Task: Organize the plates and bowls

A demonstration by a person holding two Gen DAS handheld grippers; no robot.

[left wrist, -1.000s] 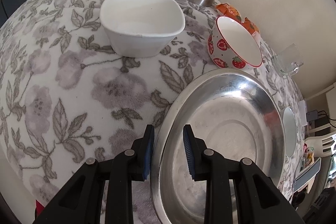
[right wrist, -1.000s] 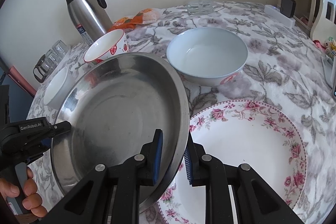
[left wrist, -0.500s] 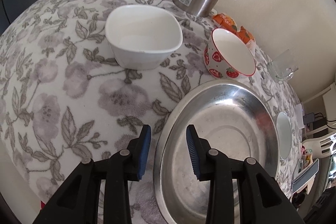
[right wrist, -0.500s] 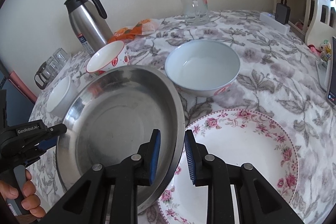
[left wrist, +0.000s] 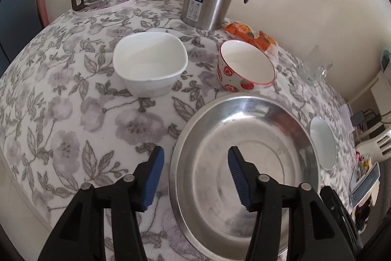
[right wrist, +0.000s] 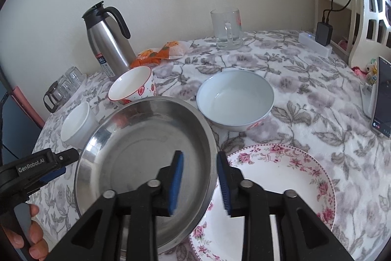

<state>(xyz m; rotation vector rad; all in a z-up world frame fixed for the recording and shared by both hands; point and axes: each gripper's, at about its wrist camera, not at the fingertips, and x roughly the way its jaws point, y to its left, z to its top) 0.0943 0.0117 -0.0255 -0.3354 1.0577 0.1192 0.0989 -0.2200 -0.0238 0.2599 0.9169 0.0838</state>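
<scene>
Left gripper [left wrist: 194,181]: jaws opening, astride the near-left rim of the steel pan [left wrist: 246,175], pads clear of it. Pan on the bench [left wrist: 73,114], right edge lapping the floral plate [right wrist: 281,177]. Likely light, stiff, slick; best taken by the rim. Shiny, round, shallow, empty. Right gripper [right wrist: 199,181]: jaws opening, straddling the right rim, not pressing.

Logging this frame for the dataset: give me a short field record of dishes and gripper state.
steel pan: overlaps the rim of the floral plate
left hand-held gripper: jaws opening, astride the pan's rim, pads clear
right hand-held gripper: jaws opening, astride the rim, pads clear
loose bowls: square white, strawberry, pale round
</scene>
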